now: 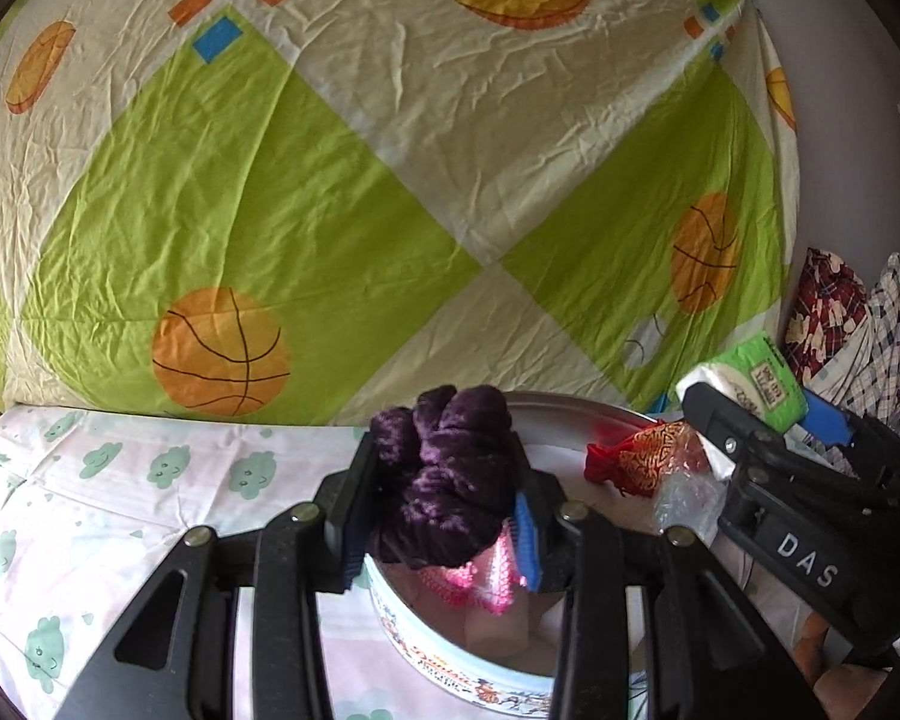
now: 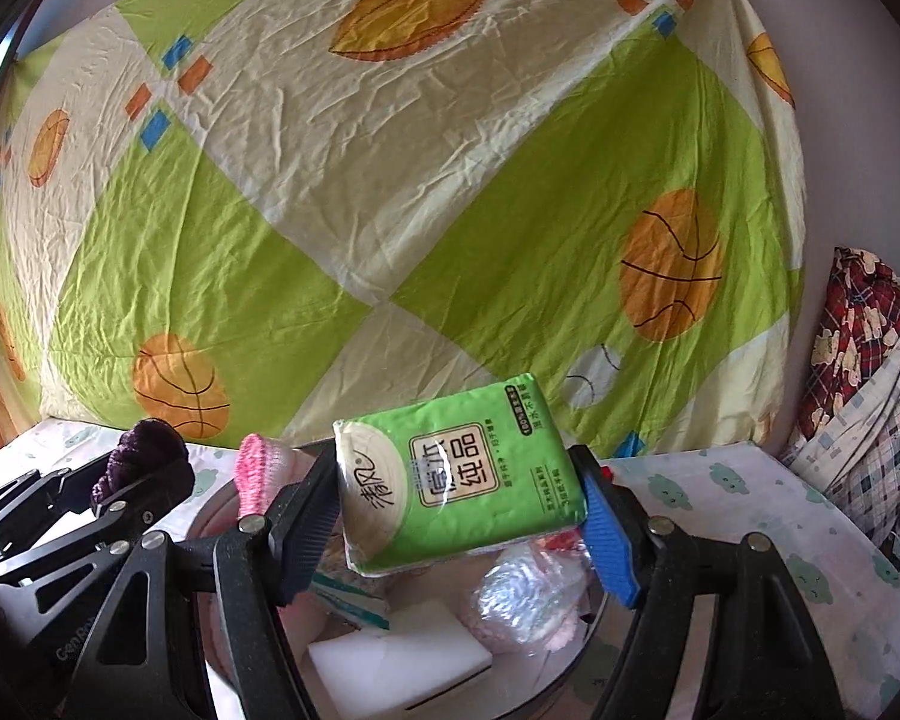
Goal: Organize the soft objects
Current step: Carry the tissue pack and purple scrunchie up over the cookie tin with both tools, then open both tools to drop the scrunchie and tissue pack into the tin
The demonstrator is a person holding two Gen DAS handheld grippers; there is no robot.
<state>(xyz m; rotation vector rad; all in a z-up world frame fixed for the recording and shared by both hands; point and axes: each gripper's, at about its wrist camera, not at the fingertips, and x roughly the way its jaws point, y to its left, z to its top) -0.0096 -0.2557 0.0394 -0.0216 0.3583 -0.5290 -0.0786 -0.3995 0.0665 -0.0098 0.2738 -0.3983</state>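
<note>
- Your left hand-held gripper (image 1: 444,480) is closed on a purple velvet scrunchie (image 1: 444,468), holding it just above the round tin (image 1: 450,669) on the bed (image 1: 120,480).
- Your right hand-held gripper (image 2: 459,510) clamps a green tissue pack (image 2: 456,474) across its width, tilted, over the same tin, whose steel inside (image 2: 588,660) shows in the right wrist view.
- The scrunchie looks light and spongy; it likely squashes under the pads and springs back, so a hold across its bunched middle suits it.
- The tissue pack looks light too, but its glossy wrapper is probably slippery and the fill yields; gripping the flat faces near the centre should keep it from sliding out.
- Already in the tin: a white foam block (image 2: 402,657), a clear-wrapped bundle (image 2: 528,594) and a pink knitted piece (image 2: 258,471) draped over the rim.
- A red-and-gold pouch (image 1: 642,459) appears in the left wrist view; whether it lies in the tin or just beside it, you cannot tell.
- The tin's floor is mostly hidden behind both grippers, and its printed label is cut off.
- Checked bedding (image 2: 864,420) at the right edge is blurred and cropped.
</note>
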